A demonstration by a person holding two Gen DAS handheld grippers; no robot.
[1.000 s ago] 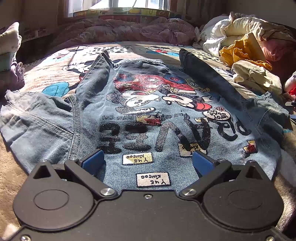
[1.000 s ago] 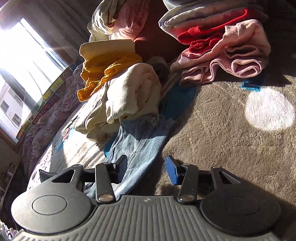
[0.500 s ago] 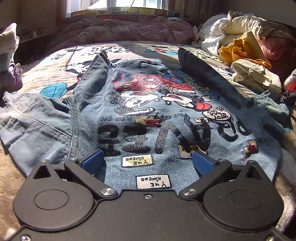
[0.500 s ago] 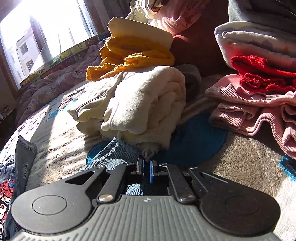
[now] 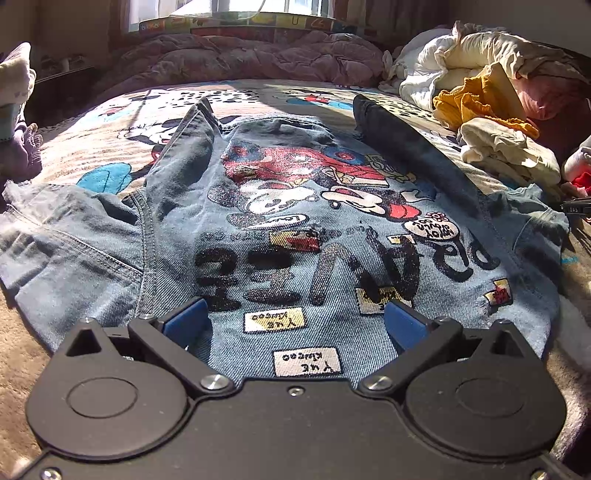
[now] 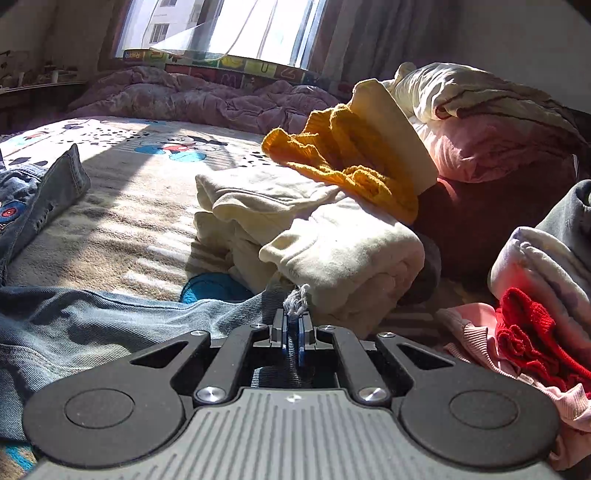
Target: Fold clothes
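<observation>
Left hand-held gripper (image 5: 295, 325): jaws spread wide, blue pads (image 5: 183, 323) apart, nothing between them; poised low over the near edge of the denim jacket (image 5: 295, 229), contact with cloth not certain. Two white name labels (image 5: 306, 362) sit in the gap between the pads.

Right hand-held gripper (image 6: 292, 334): jaws almost closed, pinching frayed denim edge of the jacket sleeve (image 6: 92, 317); white loose threads (image 6: 297, 302) stick up just past the fingertips.

Denim jacket: lies flat on the bed (image 5: 110, 125), back side up, cartoon print and dark glitter lettering visible, upside down from the left wrist view. One sleeve spread out to the left, the other out to the right toward the right hand-held gripper. Two dark folded flaps stand up at the far corners.

Just beyond the pinched sleeve: cream folded garment (image 6: 332, 243), touching or nearly touching the denim edge. On top of it, mustard knit (image 6: 343, 158). To the right, pink ribbed garment (image 6: 476, 343) with red knit (image 6: 532, 332) on it.

Further back: heap of cream and pink bedding (image 6: 480, 122), rumpled purple quilt (image 5: 258, 55) along the far edge of the bed, sunlit window (image 6: 221, 26) behind.
</observation>
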